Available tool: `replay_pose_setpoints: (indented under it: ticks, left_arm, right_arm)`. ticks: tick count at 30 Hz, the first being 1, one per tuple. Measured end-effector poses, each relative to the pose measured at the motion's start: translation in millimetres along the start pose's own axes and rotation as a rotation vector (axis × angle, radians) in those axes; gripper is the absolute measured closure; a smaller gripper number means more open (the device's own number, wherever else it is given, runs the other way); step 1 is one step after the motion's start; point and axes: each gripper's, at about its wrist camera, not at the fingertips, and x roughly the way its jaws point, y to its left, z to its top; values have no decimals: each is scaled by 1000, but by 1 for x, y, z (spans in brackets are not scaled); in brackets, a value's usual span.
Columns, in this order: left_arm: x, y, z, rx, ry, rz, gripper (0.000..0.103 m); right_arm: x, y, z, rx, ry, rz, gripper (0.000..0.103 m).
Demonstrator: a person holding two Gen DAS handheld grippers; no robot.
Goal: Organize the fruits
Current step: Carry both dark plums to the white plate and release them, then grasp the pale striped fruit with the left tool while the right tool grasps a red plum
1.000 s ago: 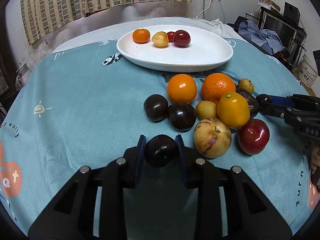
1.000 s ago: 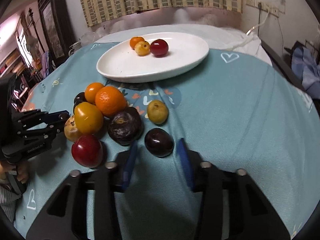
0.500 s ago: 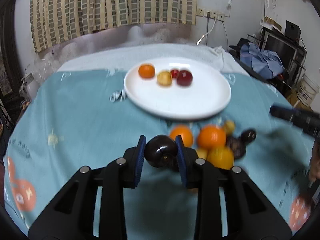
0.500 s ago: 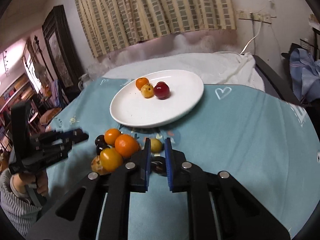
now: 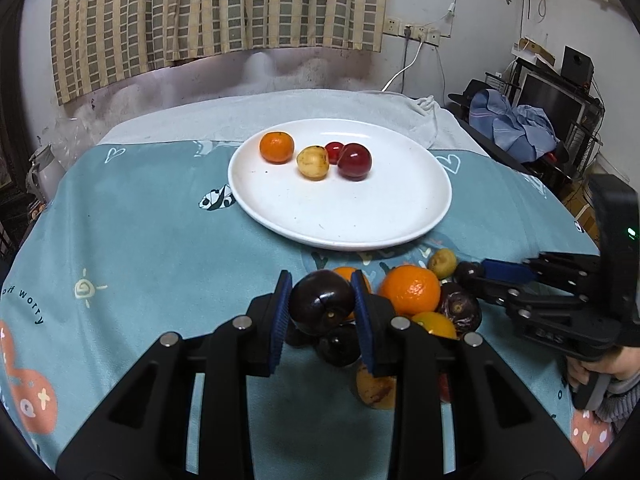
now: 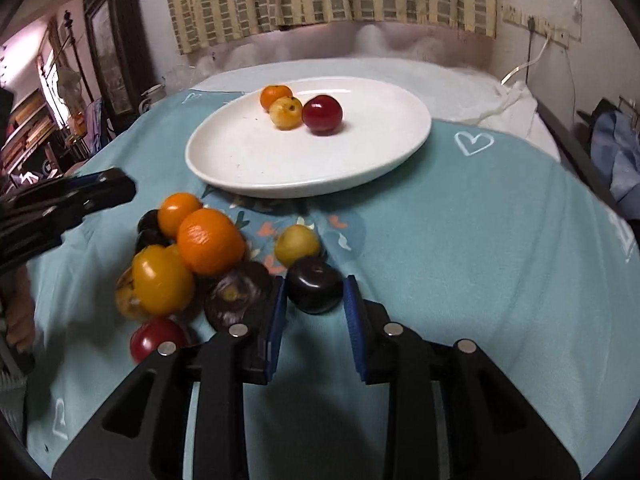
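Observation:
A white plate (image 5: 340, 216) at the far middle of the table holds a small orange, a yellow fruit and two red ones. Near me, on the teal cloth, lies a pile of oranges (image 5: 409, 290), yellow and dark fruits. My left gripper (image 5: 322, 300) is shut on a dark plum (image 5: 316, 304), which it holds above the pile. My right gripper (image 6: 315, 292) is low at the pile's right edge, its jaws opening. A second dark plum (image 6: 315, 284) rests on the cloth between its fingertips.
The teal printed cloth (image 6: 480, 260) covers the round table, with bare cloth to the right of the pile. A person's hand (image 5: 592, 372) holds the right gripper's handle. Clothes and a monitor stand beyond the table's right side.
My left gripper has lifted its dark plum off the cloth and holds it higher. My right gripper narrowed and rose, then came back down with wider jaws around the other dark plum.

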Motion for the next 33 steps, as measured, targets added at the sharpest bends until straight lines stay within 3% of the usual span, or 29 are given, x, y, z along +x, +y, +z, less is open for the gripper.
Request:
replay_pose_setpoints:
  ticks: [5,11,16,17,18,19,20,22,25,27,33]
  left_arm:
    - [4,1,-2,-2,14,3,72]
    - [12,3,32,-16,2,22,73]
    - [45,-2,60,-25,27,14,72]
    - [52,-3,62,-28,31,20,69]
    - [59,-3,62,-34,33,28,52]
    - [63,-2,61,-41,31,31,44]
    - [64,-1,59,-48,25,29,40]
    - [63,3,54,-45,26,20,40]
    - [49,10,48,-67,8,34,36]
    - [35,15,39,-86,-3,39,29]
    - [4,14,-7,-88,8,59,25]
  right_arm:
    - [5,-15,3,73,11,63,72]
    - [-34,-16,34,73,-138,34,72]
    - [0,-15,74,91,-125,30,70]
    - [6,-16,78,104,-128,36,69]
    - [12,-19,81,120,-123,40,64]
    - [15,-22,82,139,-119,26,39]
    - [12,-24,81,151,-138,14,36]
    - [1,-28,75,145,-194,16,36]
    - [-17,-32,69,172,-203,35,36]
    - [-29,-32,59,191,-183,65,36]
    - [-49,-16,15,186,-140,85,36]
